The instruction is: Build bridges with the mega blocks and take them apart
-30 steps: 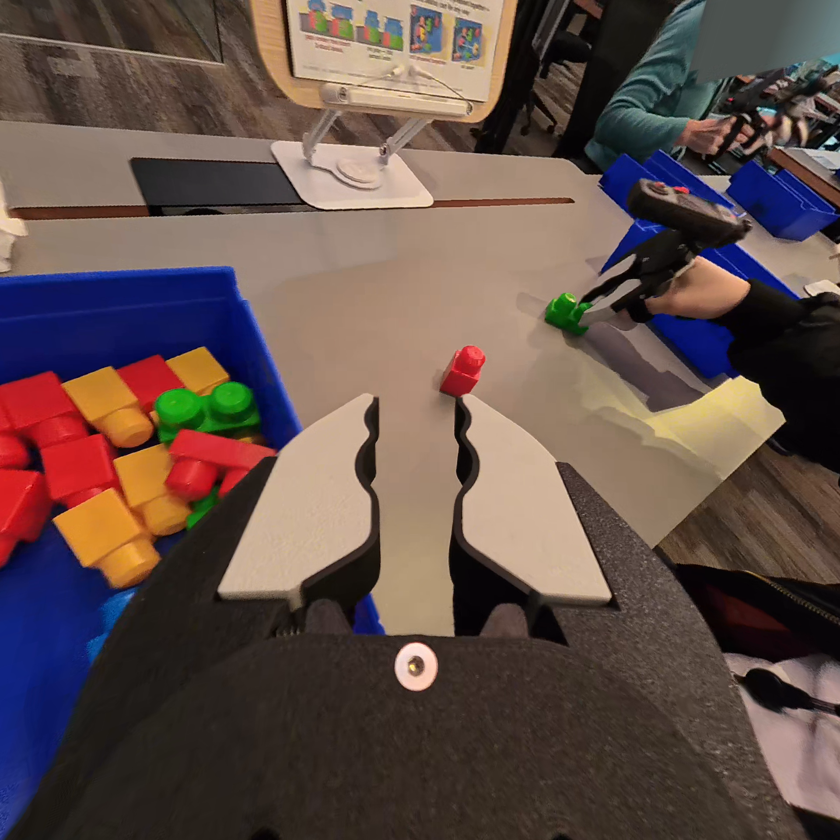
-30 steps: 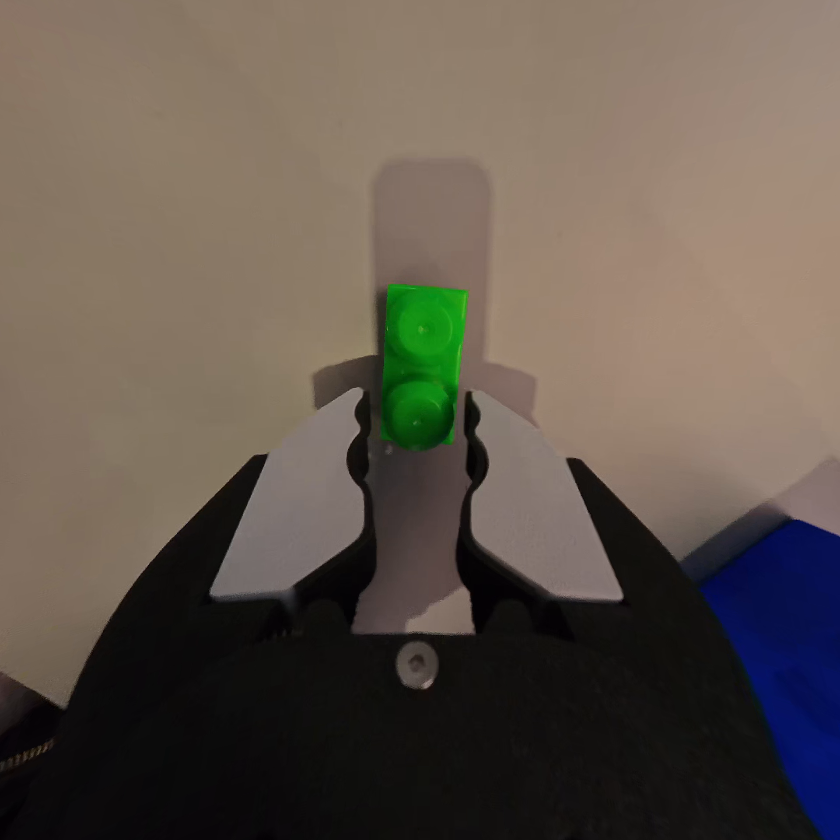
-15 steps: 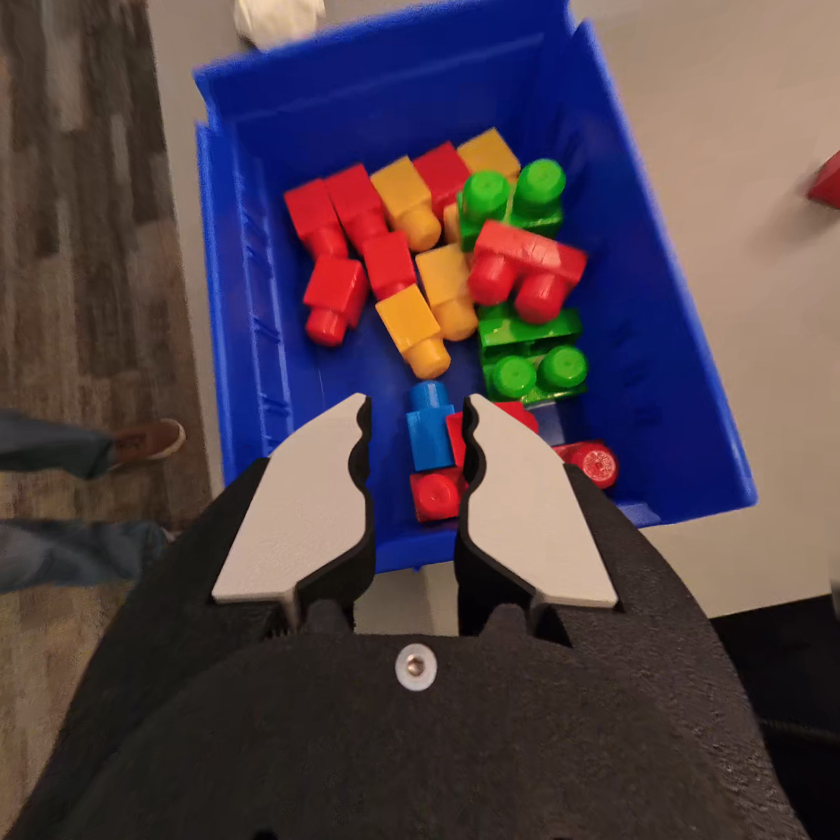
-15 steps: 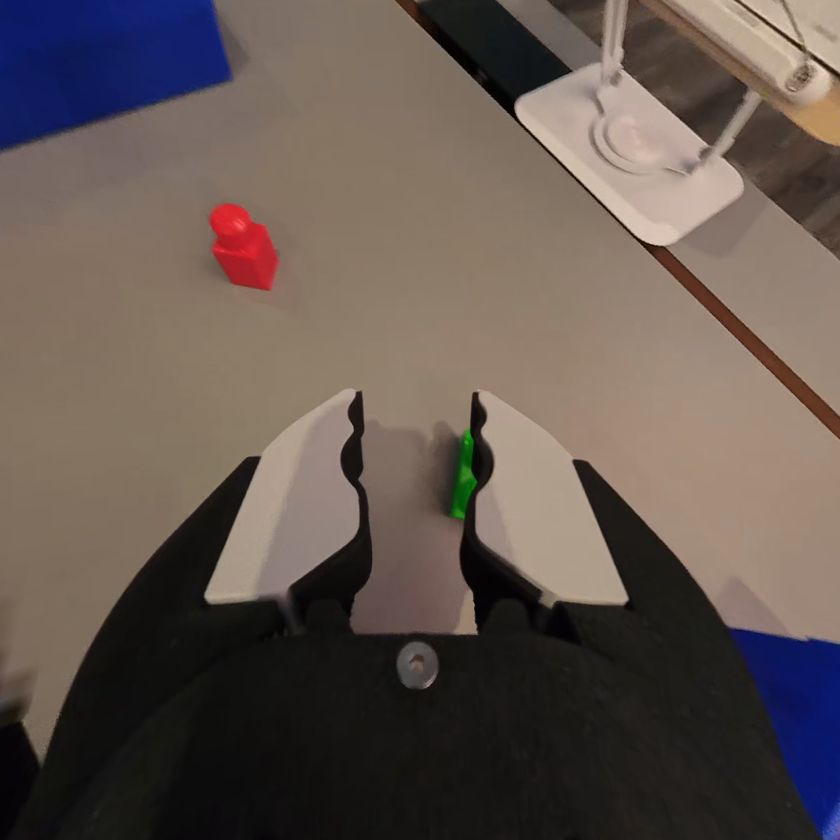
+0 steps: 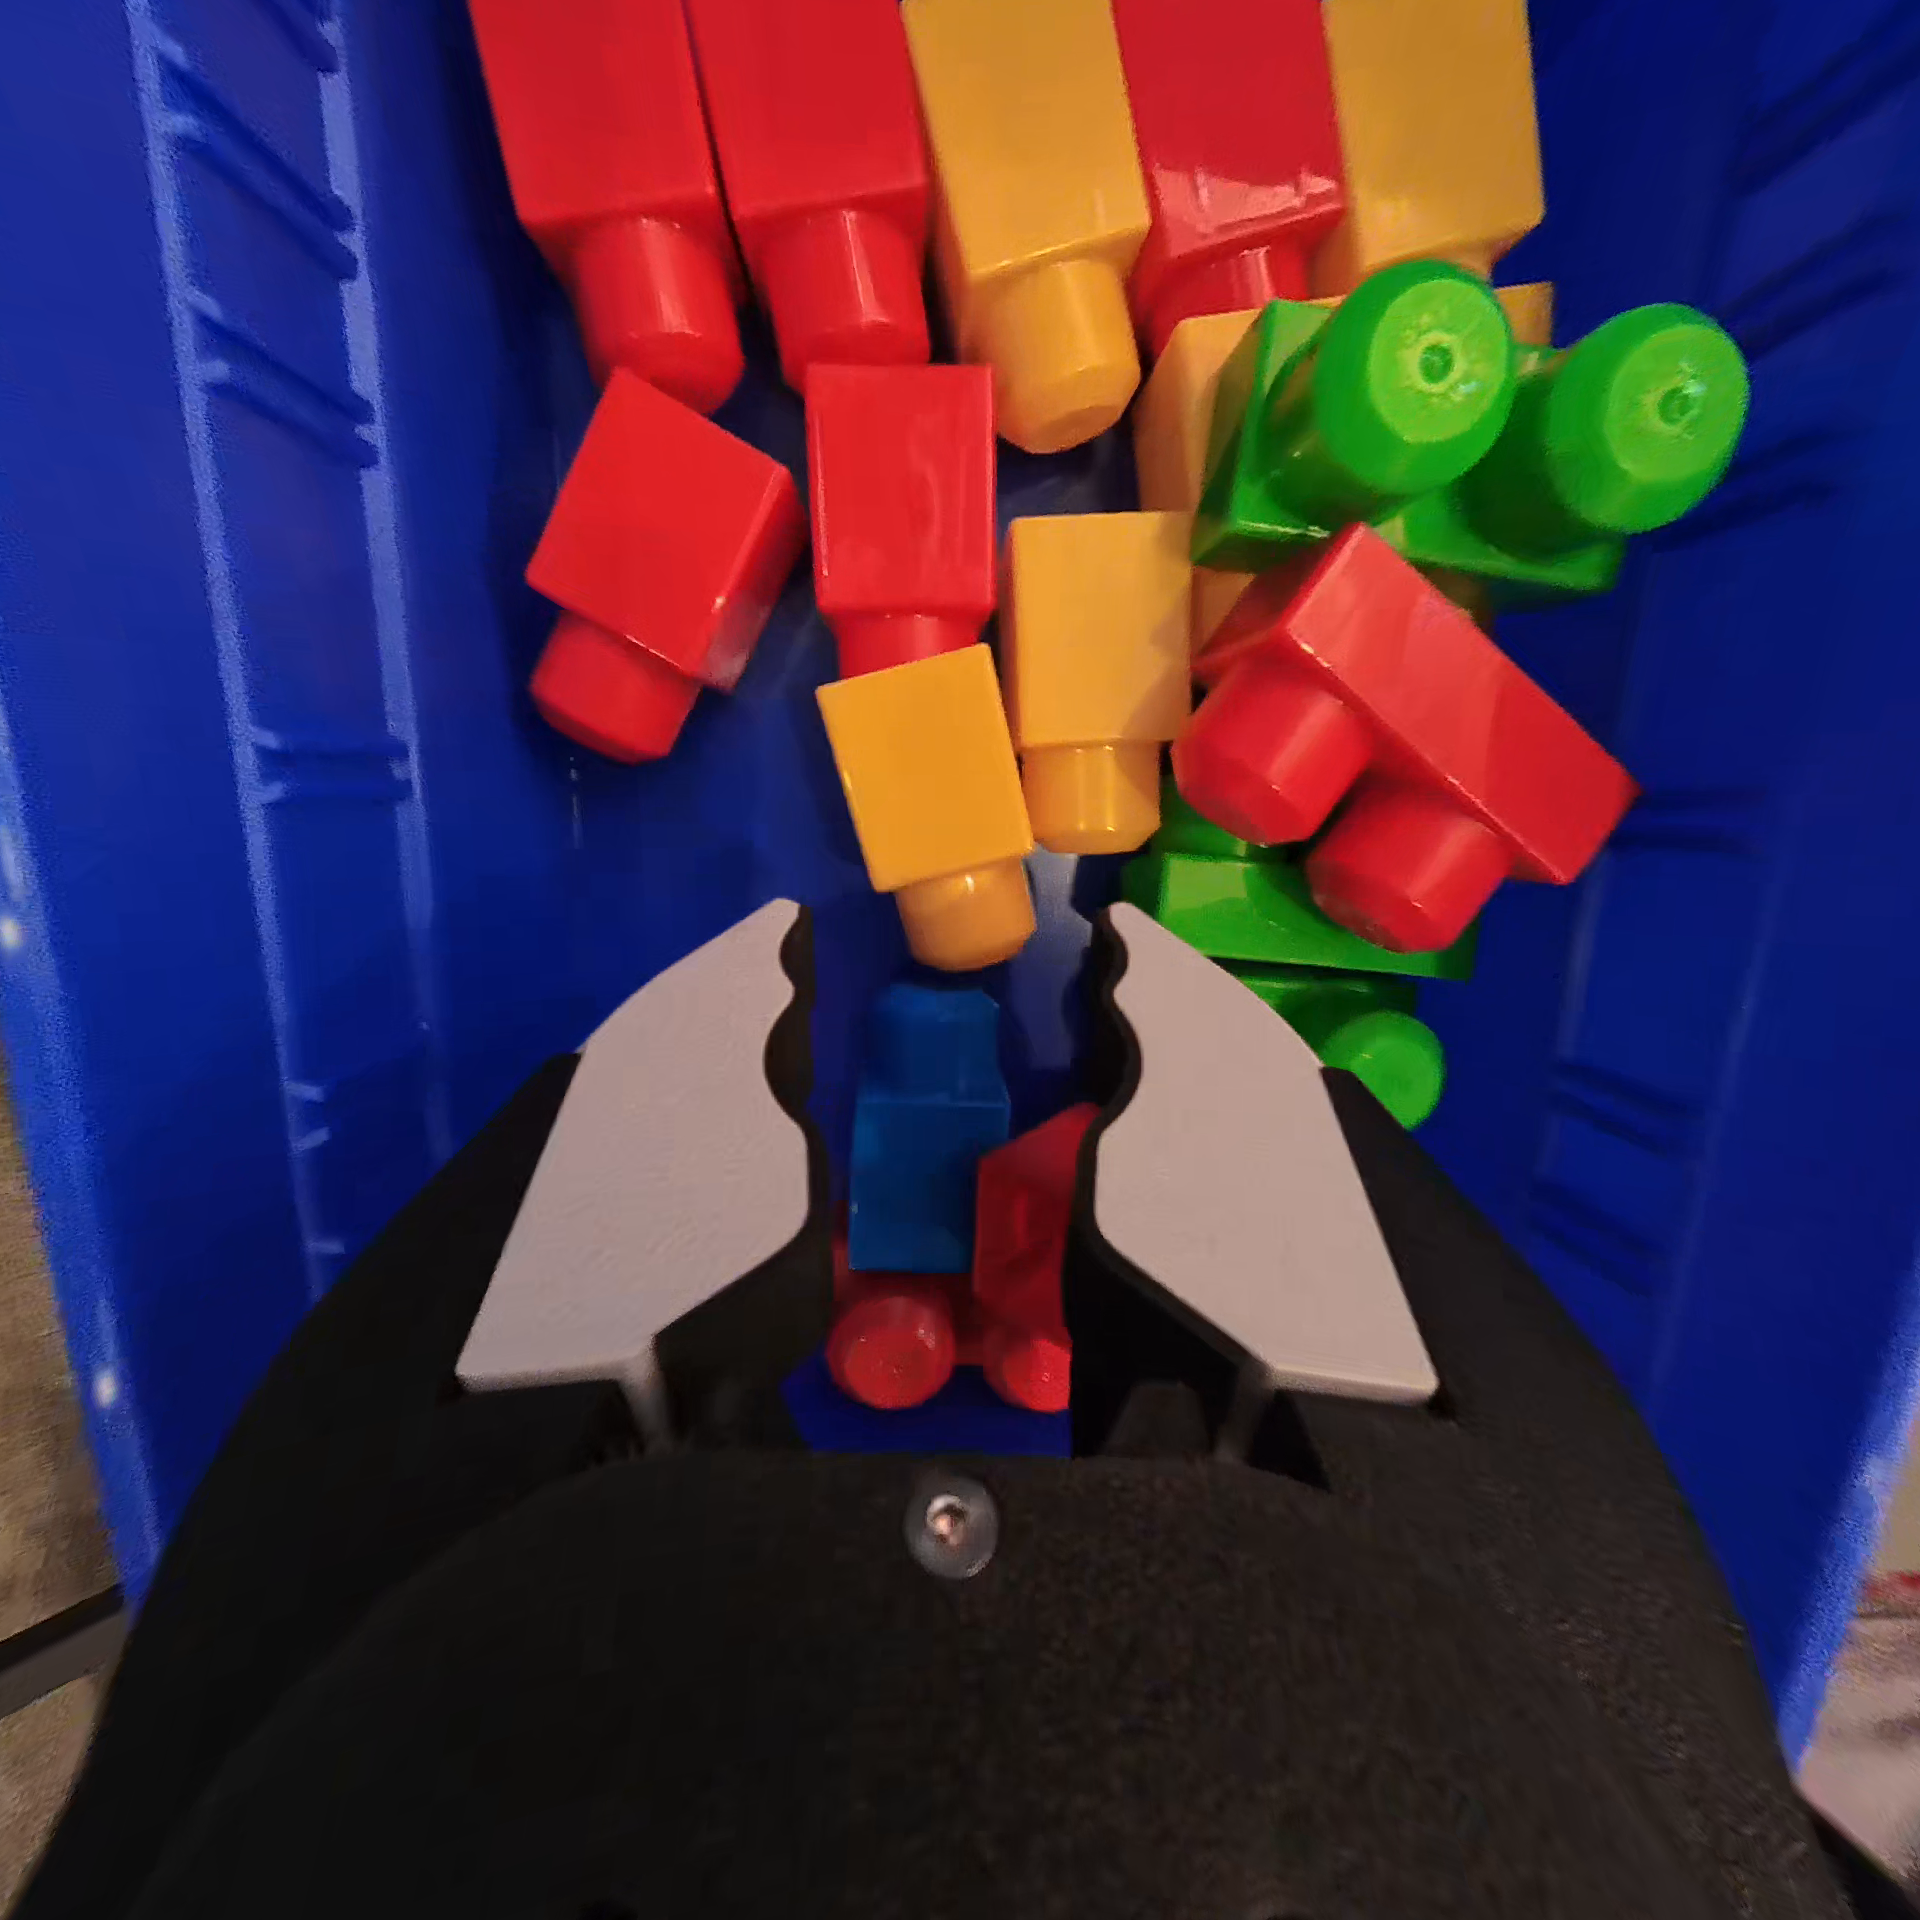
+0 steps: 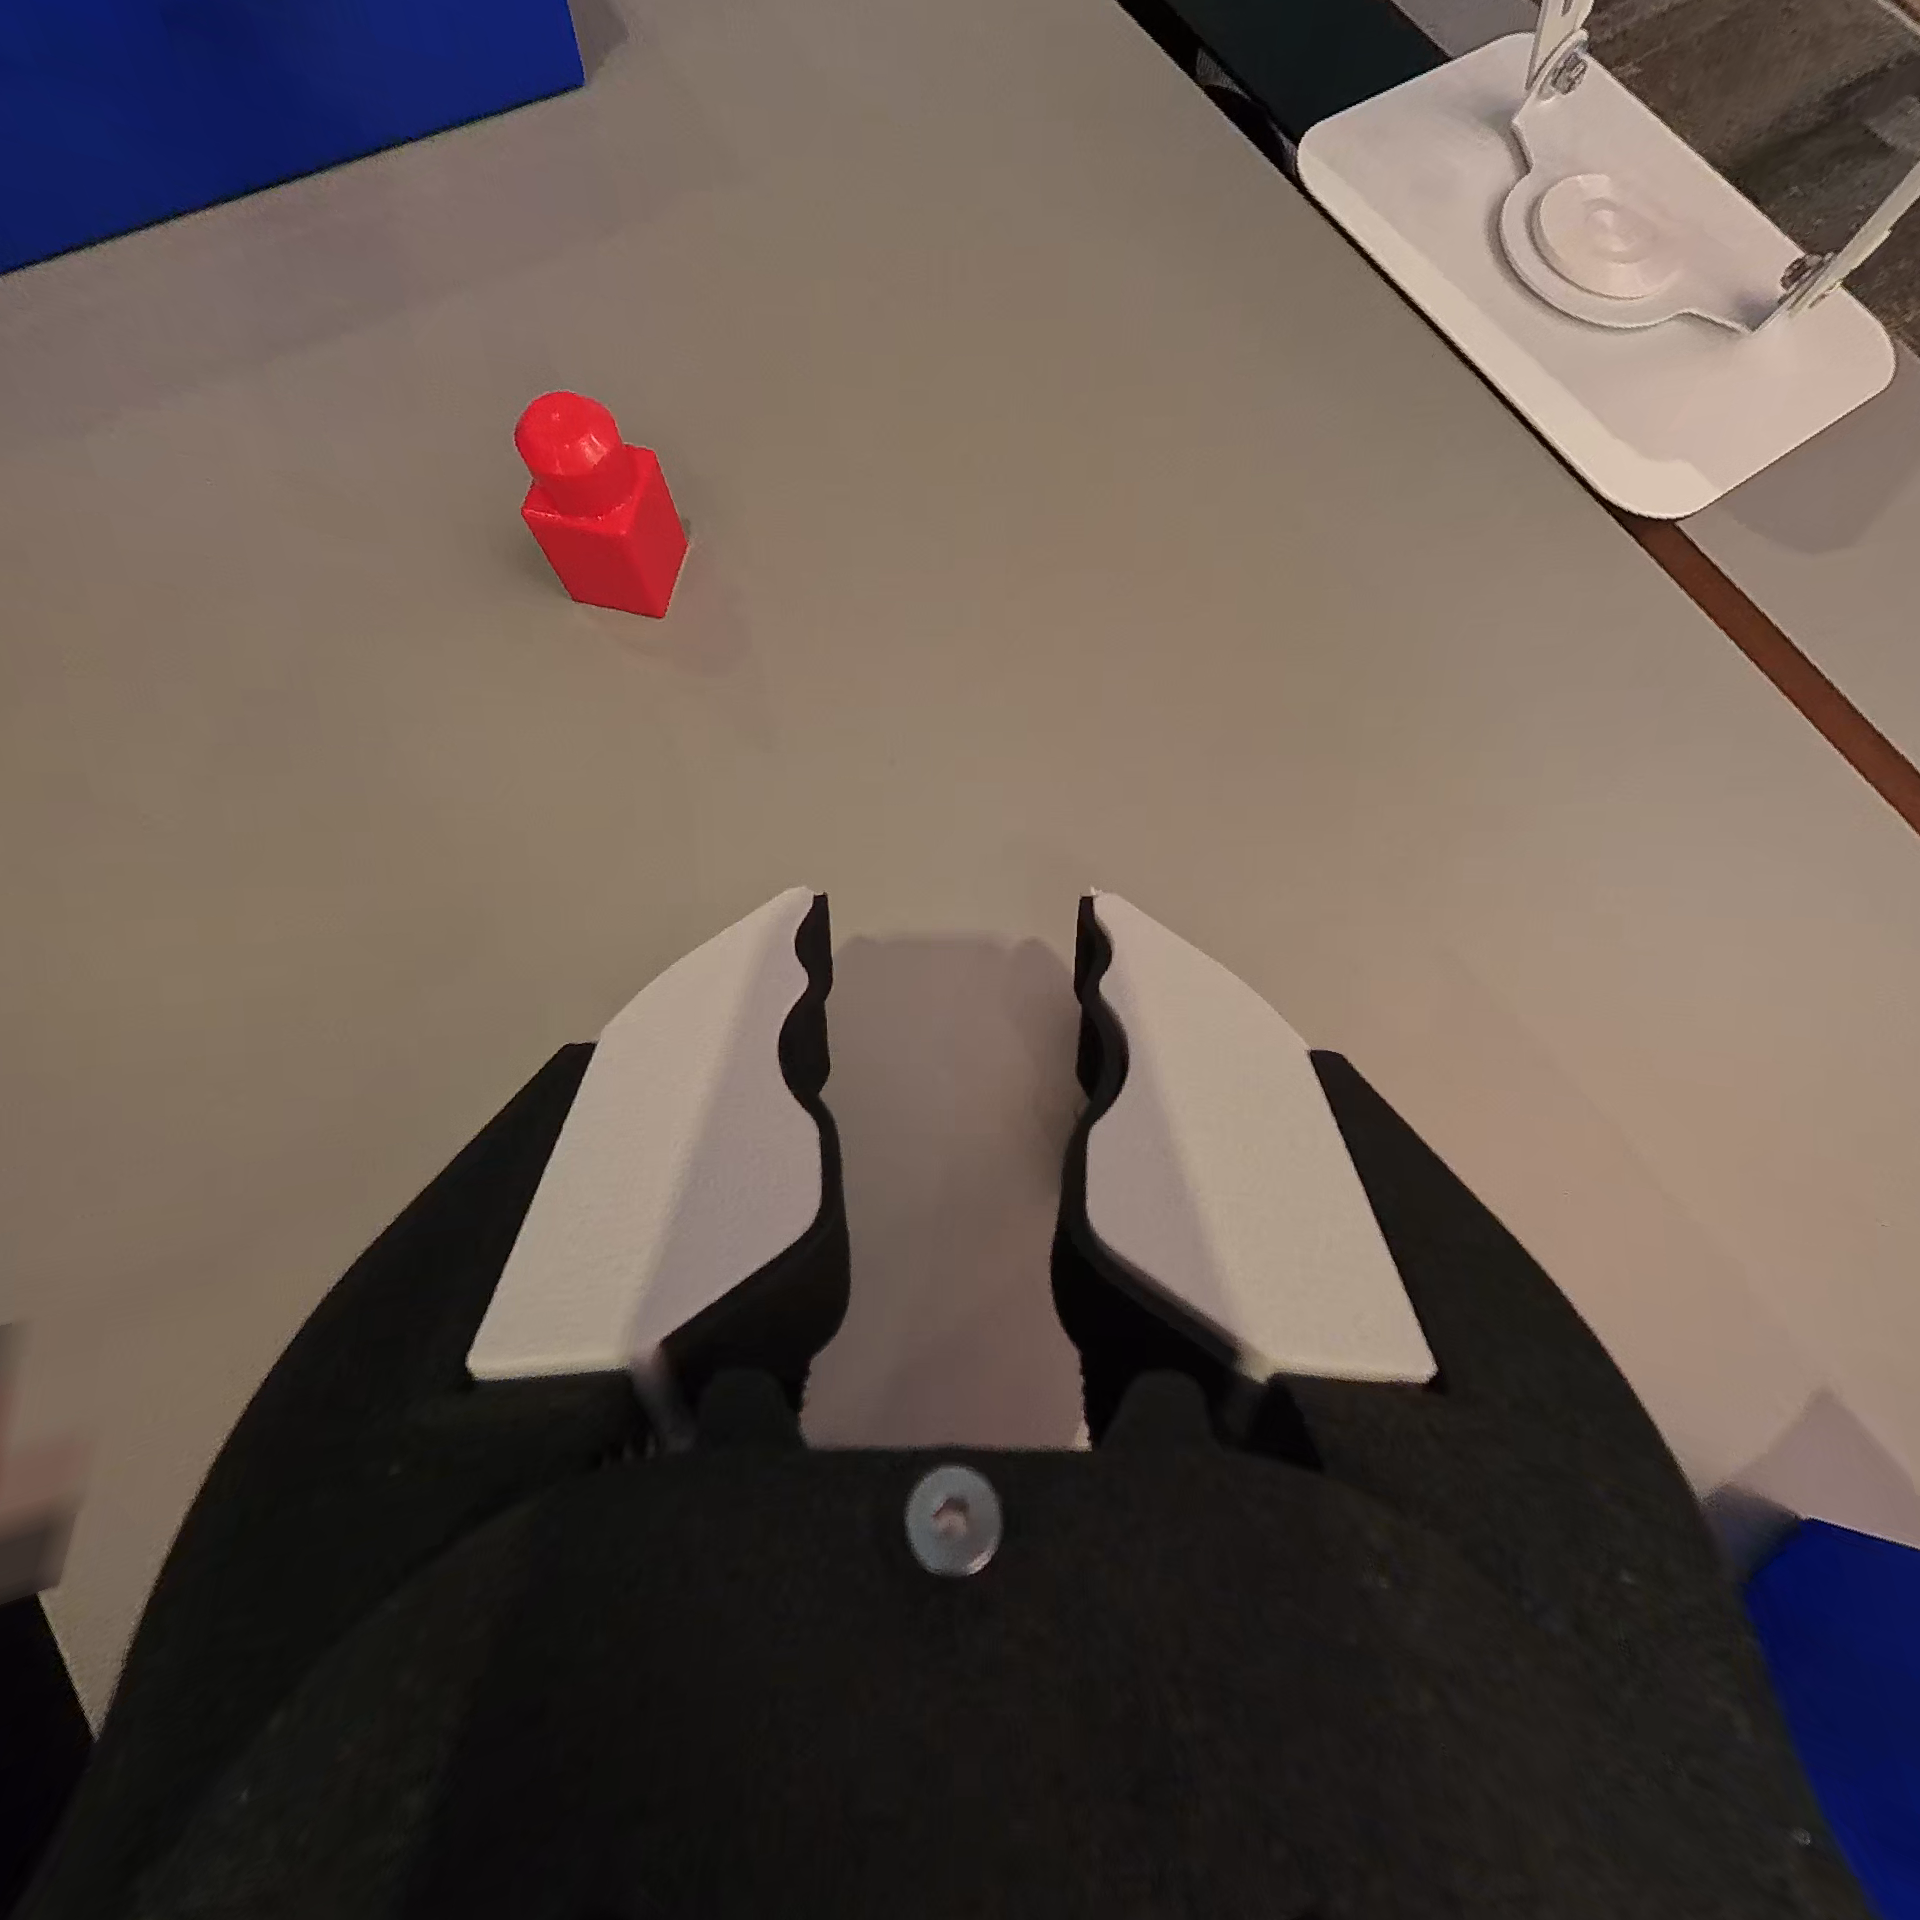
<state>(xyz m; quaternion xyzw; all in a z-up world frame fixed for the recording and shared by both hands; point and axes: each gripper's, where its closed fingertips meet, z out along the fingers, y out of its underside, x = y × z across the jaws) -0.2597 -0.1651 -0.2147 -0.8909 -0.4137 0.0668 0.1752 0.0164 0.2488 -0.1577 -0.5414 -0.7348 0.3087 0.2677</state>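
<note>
- Our left gripper (image 5: 951, 935) is down inside the blue bin (image 5: 260, 727), its fingers spread with nothing pinched.
- Between those fingers lies a single-stud blue block (image 5: 930, 1127), stud pointing away from us; it touches neither finger that we can see.
- Just beside the blue block, against the right-hand finger, we see a red block (image 5: 1023, 1236) with two studs pointing toward us at the near end of the bin.
- A yellow block (image 5: 930, 769) lies just beyond our fingertips, its stud nearly touching the blue block's stud.
- The far end of the bin holds a row of red and yellow single-stud blocks lying on their sides, studs toward us.
- Toward the bin's right wall we see a pile: a green two-stud block (image 5: 1455, 416) on top, a red two-stud block (image 5: 1403, 727) under it, and more green blocks below.
- Our right gripper (image 6: 953, 909) hovers over the grey table (image 6: 1039, 675), its fingers parted and holding nothing.
- A lone red single-stud block (image 6: 603, 520) stands upright on the table, well ahead and left of the right gripper.
- A blue bin wall (image 6: 260, 94) fills the table's far left corner in the right wrist view.
- A white stand base (image 6: 1590, 281) sits at the table's far right edge.
</note>
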